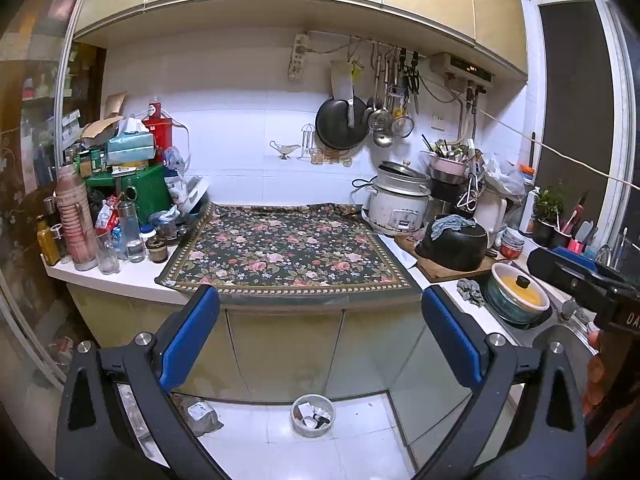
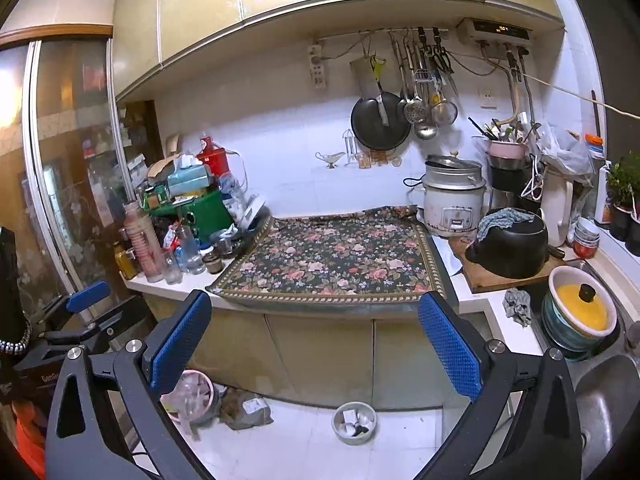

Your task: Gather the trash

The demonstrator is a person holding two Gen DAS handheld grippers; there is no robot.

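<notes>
hovering spread and empty, both: left tool [image 1: 320, 344], right tool [image 2: 316, 344]. lying below, ahead on floor: small trash bin [image 1: 312, 415], roughly equidistant.

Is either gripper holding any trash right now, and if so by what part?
Nothing is held. The left gripper and right gripper are both open and empty, facing the floral cloth.

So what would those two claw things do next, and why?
Probably lower one gripper toward the small bin on the floor by the cabinets. Both the left gripper and right gripper have open, empty jaws, and scraps already sit in that bin.
</notes>
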